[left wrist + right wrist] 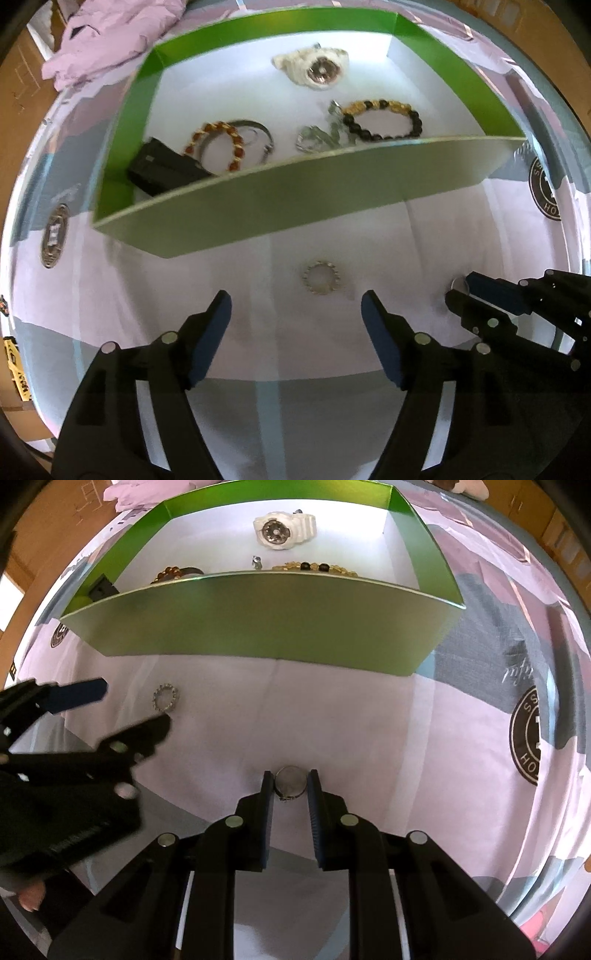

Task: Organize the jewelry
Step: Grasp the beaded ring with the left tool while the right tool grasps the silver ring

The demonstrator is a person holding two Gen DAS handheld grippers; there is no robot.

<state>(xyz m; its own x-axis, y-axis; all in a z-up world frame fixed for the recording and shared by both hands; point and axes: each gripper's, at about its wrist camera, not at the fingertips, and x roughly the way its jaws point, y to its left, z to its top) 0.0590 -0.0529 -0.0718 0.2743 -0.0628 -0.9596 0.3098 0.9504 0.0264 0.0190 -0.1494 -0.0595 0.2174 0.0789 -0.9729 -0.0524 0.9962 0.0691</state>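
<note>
A: From the left wrist view the green box (221, 218) shows nearly its whole white floor: a white watch (314, 68) at the back, a black-and-gold bead bracelet (384, 120) to the right, a silver chain piece (317, 138) beside it, a red-and-gold bead bracelet (218, 146) lying over a metal bangle (258, 136), and a black case (162, 171) in the near left corner.

B: The right wrist view sits lower, so the box's near wall hides most of that. Only the watch and the tops of the bracelets peek over it.

A: What does it show better?

B: The right gripper (291, 786), with both pads touching a small round silver piece (291, 783) on the cloth (369, 720), closed against its sides. In the left view that piece is only a pale sliver at the gripper's tips.

A: The left gripper (295, 306) has its jaws wide apart, holding nothing. A beaded silver ring (320, 280) lies on the cloth just ahead of its tips, in front of the box wall.

B: Whether the round piece is a watch face or a pendant, I cannot tell.

A: Bare cloth separates the ring and the round piece, and more runs between them and the box wall. A crumpled pink fabric (107, 44) lies past the box's far left corner.
</note>
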